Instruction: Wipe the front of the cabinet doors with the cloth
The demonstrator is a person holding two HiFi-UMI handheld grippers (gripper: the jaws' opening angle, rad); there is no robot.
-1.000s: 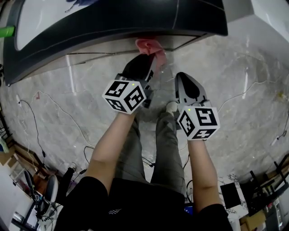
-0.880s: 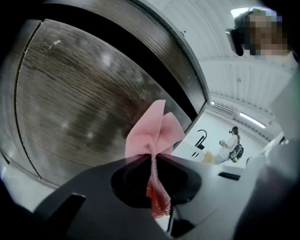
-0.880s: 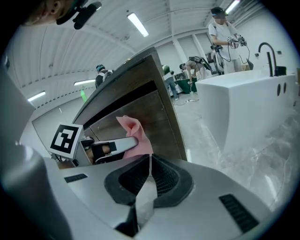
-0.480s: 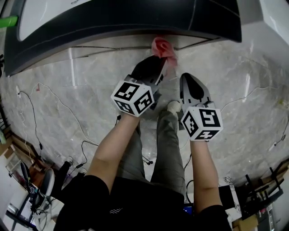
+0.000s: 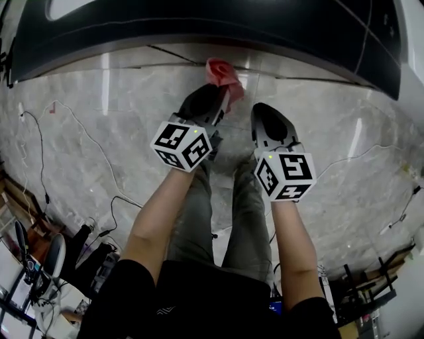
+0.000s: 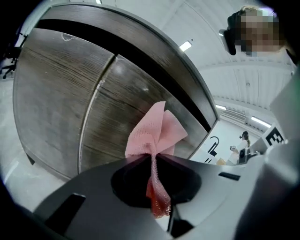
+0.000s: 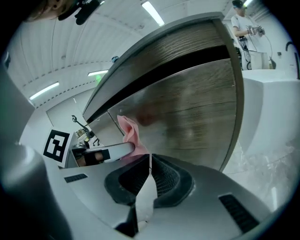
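Fingers [image 6: 93, 183] of the left gripper [image 6: 152, 157] clenched the pink cloth [image 6: 157, 129], fanned toward the cabinet door [image 6: 117, 103] straight ahead. The right gripper [image 7: 149, 159] hung alongside, clenched empty.

Marble floor [image 5: 132, 106] (grey-veined), loose cables [image 5: 41, 165]

We stand on a glossy grey marble floor [image 5: 86, 126] crossed by thin black cables [image 5: 44, 179], cluttered equipment [image 5: 40, 271] at its lower left, under a white ribbed ceiling [image 7: 70, 56] with strip lights [image 7: 152, 13].
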